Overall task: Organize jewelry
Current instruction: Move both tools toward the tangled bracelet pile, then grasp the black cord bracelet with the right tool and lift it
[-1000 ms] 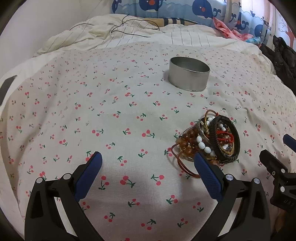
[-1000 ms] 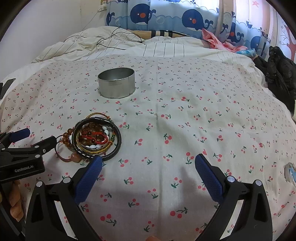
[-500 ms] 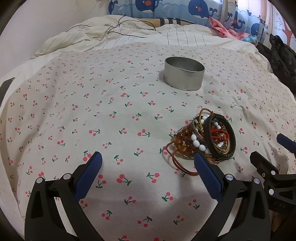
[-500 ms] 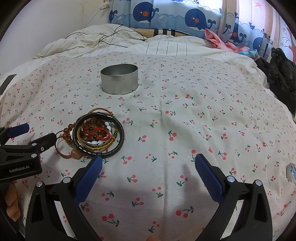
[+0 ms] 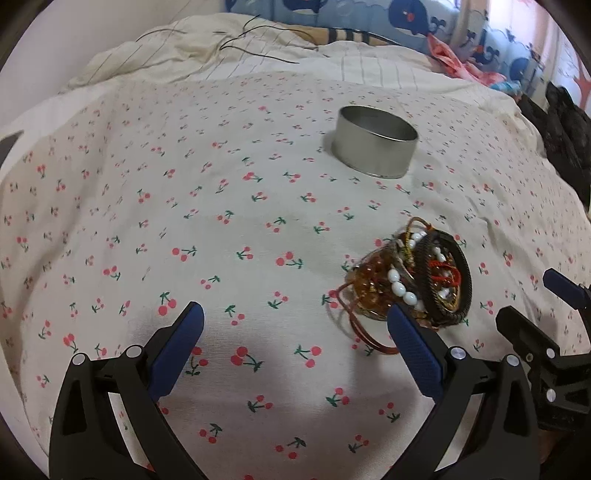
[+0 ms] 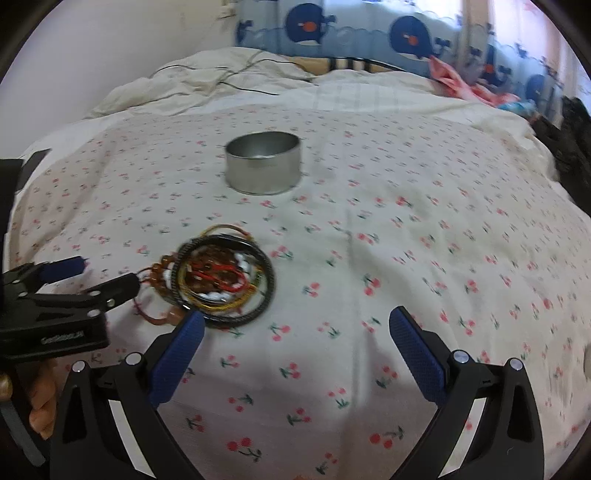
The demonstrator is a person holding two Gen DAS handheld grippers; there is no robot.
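A heap of bracelets [image 5: 413, 280] [image 6: 221, 280] lies on the cherry-print bedspread: a black braided band, white beads, amber beads, red and gold cords. Beyond it stands a round metal tin [image 5: 375, 151] [image 6: 263, 162], open at the top and with nothing visible inside. My left gripper [image 5: 295, 332] is open over bare cloth, its right finger just in front of the heap. My right gripper [image 6: 295, 339] is open too, with its left finger at the heap's near edge. Each gripper shows at the edge of the other's view.
A rumpled striped duvet [image 6: 229, 85] with thin dark cables lies at the head of the bed. Whale-print curtains [image 6: 369, 33] hang behind it. Dark clothing [image 5: 569, 133] is piled at the right edge, with pink fabric [image 6: 458, 77] near it. A person's fingers [image 6: 40, 398] hold the left gripper.
Both grippers have drawn nearer to the bracelets and the tin. The right view has swung left, so the heap sits closer to its left finger. The jewelry itself has not moved.
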